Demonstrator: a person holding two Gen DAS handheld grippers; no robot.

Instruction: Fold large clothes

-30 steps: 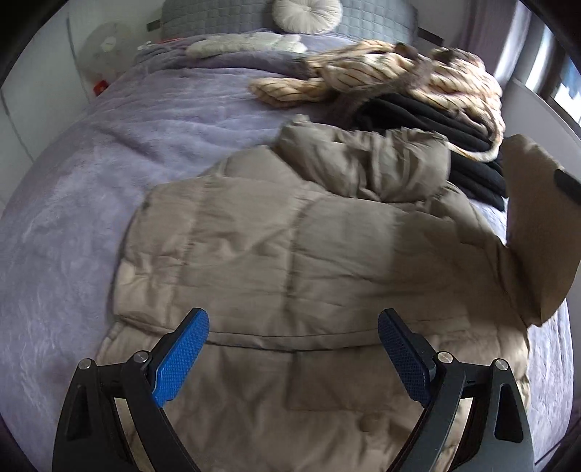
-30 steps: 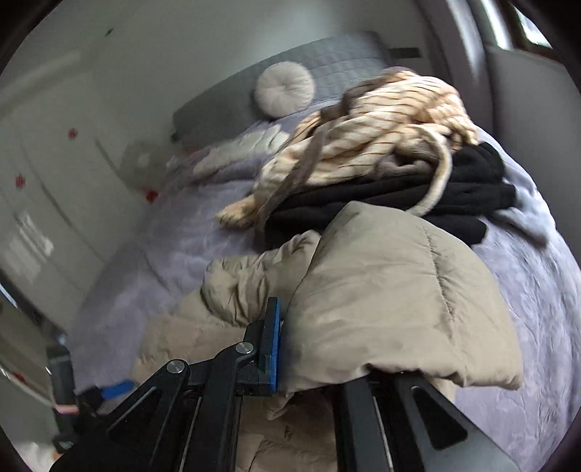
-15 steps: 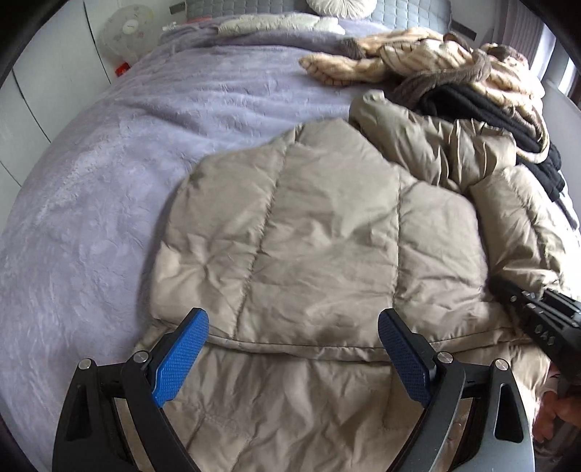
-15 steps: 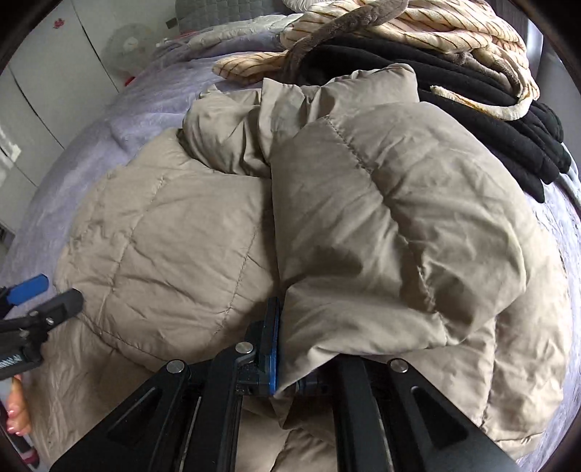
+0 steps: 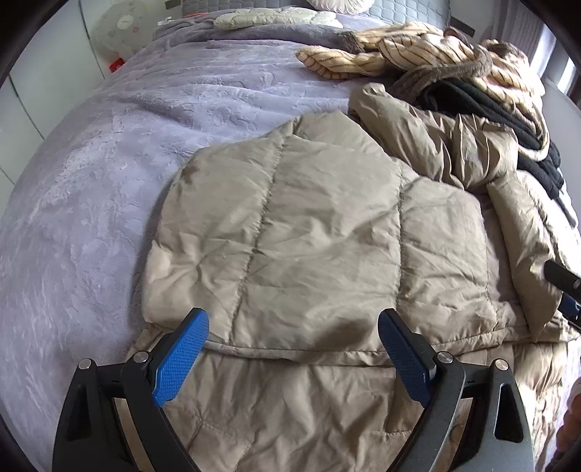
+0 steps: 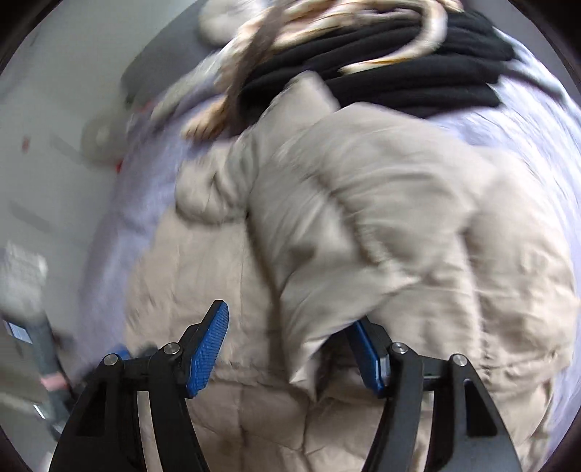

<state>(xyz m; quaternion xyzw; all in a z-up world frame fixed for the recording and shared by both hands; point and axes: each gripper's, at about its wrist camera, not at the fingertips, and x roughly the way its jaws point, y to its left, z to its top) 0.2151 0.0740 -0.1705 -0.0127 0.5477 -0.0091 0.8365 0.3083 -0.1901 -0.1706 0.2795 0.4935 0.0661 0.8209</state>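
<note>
A large beige puffer jacket (image 5: 312, 232) lies on the bed, with one side and sleeve folded over its middle. My left gripper (image 5: 294, 359) is open and empty, hovering above the jacket's lower part. In the right wrist view the jacket (image 6: 363, 225) shows blurred, its folded sleeve lying across the body. My right gripper (image 6: 290, 348) is open; the sleeve's edge drapes over the right finger (image 6: 366, 355). The tip of the right gripper also shows at the right edge of the left wrist view (image 5: 561, 279).
The lilac bed cover (image 5: 109, 152) stretches to the left. A pile of black (image 5: 483, 98) and striped cream clothes (image 5: 406, 51) lies behind the jacket. Pillows (image 5: 268, 16) and a grey headboard are at the far end. A white fan (image 5: 123, 27) stands beside the bed.
My right gripper has opened and let go of the jacket's sleeve, which now lies folded over the jacket. The right wrist view is blurred by motion. The left gripper stays open above the jacket.
</note>
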